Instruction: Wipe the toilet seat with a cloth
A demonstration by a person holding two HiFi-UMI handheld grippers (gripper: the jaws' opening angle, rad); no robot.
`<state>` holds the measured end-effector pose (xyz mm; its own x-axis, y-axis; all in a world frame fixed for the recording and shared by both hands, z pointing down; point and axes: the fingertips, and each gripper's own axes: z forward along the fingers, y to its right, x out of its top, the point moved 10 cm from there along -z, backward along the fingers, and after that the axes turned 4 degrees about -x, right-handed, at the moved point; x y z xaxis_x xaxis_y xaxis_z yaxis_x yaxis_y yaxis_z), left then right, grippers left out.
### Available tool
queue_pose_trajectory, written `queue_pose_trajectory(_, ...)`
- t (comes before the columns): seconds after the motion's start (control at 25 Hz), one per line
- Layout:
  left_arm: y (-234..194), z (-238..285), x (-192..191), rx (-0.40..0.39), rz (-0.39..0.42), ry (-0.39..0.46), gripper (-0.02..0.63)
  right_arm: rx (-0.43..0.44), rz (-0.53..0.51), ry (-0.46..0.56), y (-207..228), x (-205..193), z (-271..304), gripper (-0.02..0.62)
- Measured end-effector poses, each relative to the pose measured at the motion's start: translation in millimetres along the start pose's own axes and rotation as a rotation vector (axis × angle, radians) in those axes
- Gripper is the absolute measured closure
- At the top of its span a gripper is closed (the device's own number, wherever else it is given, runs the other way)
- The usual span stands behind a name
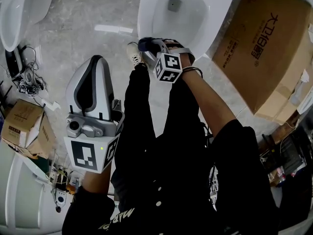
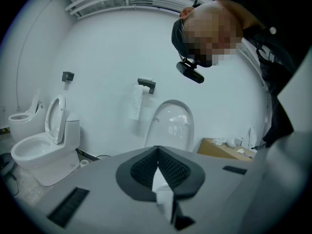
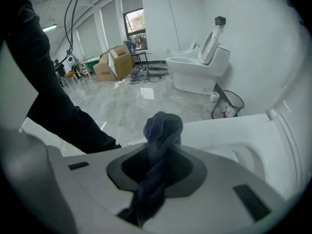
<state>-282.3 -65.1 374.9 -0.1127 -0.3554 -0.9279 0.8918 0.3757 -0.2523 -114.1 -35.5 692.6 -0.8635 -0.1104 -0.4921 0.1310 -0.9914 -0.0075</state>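
Grey marbled floor [image 1: 98, 48] fills the head view. At its upper left stands a second toilet [image 1: 19, 13], and below that a small cardboard box [image 1: 22, 121] sits beside a tangle of cables.

At lower left of that view the left claw [image 1: 94, 62] is held up over bare floor, well apart from everything. Only its own view shows its state: the left claw [image 2: 157, 152] is clenched, ribbed pads meeting at the tips with nothing between them. That view also shows a white wall, a lidded toilet [image 2: 46, 150] at the left and a paper holder [image 2: 146, 85] at centre, none of which the head view catches.

At top centre of the head view the right claw [image 1: 157, 48] reaches to the near edge of the toilet seat [image 1: 148, 18], with the dark cloth [image 1: 145, 44] bunched at its tip. The right gripper view shows the right claw [image 3: 160, 147] grasping the cloth [image 3: 163, 126], which twists up past the tips. The white seat [image 3: 229, 126] curves off to the right there. Whether cloth and seat touch cannot be told.

Open floor lies to the left of the bowl. On the right a large cardboard box [image 1: 264, 48] stands close against it. A wire bin [image 3: 228, 104] shows only in the right gripper view.
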Motion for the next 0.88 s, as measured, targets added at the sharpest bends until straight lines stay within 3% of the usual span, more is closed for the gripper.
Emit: queue_pose_trajectory(0.88,-15.4,16.4,-3.5,0.021,-0.014,-0.022,0.595,-0.054,0.093,0.043,82.0,17.6,11.5,0.511)
